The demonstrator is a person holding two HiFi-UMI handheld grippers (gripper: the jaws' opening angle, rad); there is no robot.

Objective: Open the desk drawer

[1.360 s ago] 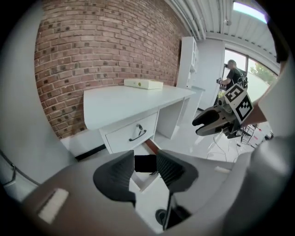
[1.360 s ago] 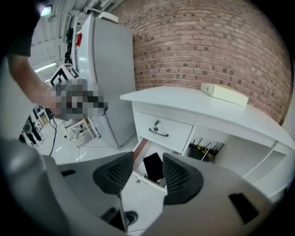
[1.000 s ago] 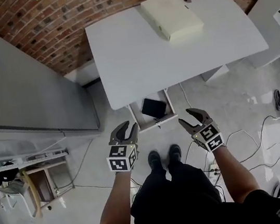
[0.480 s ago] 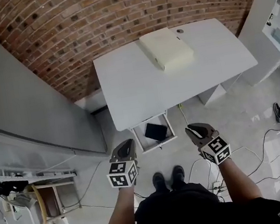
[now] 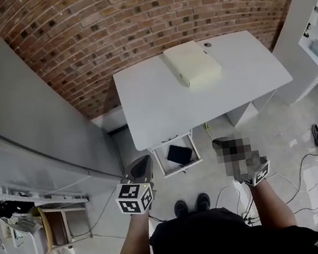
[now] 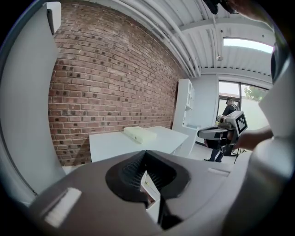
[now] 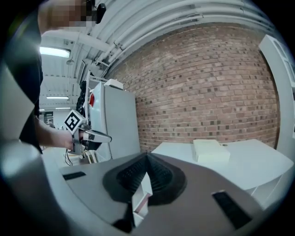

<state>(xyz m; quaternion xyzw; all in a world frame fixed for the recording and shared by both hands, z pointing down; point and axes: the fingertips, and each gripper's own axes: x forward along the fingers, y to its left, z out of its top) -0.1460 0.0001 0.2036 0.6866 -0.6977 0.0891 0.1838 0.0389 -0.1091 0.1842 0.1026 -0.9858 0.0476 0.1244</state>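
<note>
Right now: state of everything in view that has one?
drawer: pulled open, black item inside
left claw: shut, empty
right claw: shut, empty
cream box: lying flat on the desk

Cream box (image 5: 192, 63), brick wall (image 5: 101, 25)

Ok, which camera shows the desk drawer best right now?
The head view: it looks down into the open drawer, a dark flat item inside. Both gripper views show only the desk top and cream box, not the drawer.
</note>
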